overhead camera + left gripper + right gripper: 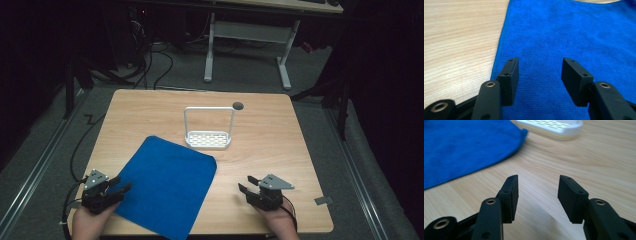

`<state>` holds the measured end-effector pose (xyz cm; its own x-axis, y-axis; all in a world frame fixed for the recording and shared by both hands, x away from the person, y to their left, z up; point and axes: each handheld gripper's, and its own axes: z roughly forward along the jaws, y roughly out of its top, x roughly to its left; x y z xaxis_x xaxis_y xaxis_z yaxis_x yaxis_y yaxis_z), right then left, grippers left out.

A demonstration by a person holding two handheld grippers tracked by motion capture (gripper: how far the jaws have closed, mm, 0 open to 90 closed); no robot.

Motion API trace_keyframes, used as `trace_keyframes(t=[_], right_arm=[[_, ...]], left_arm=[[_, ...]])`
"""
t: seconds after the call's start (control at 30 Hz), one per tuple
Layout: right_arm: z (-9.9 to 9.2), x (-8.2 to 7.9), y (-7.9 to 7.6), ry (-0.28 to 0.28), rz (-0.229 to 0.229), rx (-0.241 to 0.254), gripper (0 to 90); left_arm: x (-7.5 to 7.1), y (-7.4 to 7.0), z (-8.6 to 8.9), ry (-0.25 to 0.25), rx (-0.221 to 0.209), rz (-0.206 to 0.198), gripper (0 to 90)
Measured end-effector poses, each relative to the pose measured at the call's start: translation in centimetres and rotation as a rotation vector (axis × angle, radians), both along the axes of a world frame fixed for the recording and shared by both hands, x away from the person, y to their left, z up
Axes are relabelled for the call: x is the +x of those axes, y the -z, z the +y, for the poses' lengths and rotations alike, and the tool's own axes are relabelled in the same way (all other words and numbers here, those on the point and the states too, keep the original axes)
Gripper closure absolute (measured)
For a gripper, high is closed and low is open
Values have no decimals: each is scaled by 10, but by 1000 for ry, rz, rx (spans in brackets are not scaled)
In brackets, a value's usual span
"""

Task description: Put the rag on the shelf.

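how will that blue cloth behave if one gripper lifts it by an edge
The flat blue fleecy cloth looks soft and thin, so it would probably droop and fold rather than stay stiff. It seems light. Pushed across the pale wooden table, it would likely bunch up, since its nap may drag on the wood.

The high view is dim around its edges: the floor and the room beyond the bench (150, 107) lie almost black, while the benchtop is evenly lit from above, without glare. The picture is soft and slightly grainy. In the right gripper view, a soft shadow falls on the wood under the jaws, and the white rack (554, 127) at the top edge is blurred. In the left gripper view, the blue cloth (564, 32) is bright; its far part loses focus.
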<state>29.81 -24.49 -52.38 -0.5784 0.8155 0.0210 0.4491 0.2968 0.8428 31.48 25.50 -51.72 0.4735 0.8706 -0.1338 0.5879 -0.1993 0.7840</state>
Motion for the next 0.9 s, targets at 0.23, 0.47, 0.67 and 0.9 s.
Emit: trace_keyframes(t=[0.23, 0.47, 0.67, 0.9], right_arm=[[50, 9, -5, -107, -11, -15, 529], [104, 19, -2, -202, 11, -39, 653], [123, 20, 5, -242, 60, -130, 871], [113, 23, 8, -223, 112, -134, 900]], left_arm=[[2, 3, 6, -16, -13, 12, 539], [4, 6, 6, -2, 7, 40, 650], [6, 12, 0, 29, 78, 84, 821], [2, 11, -12, 87, 104, 76, 848]])
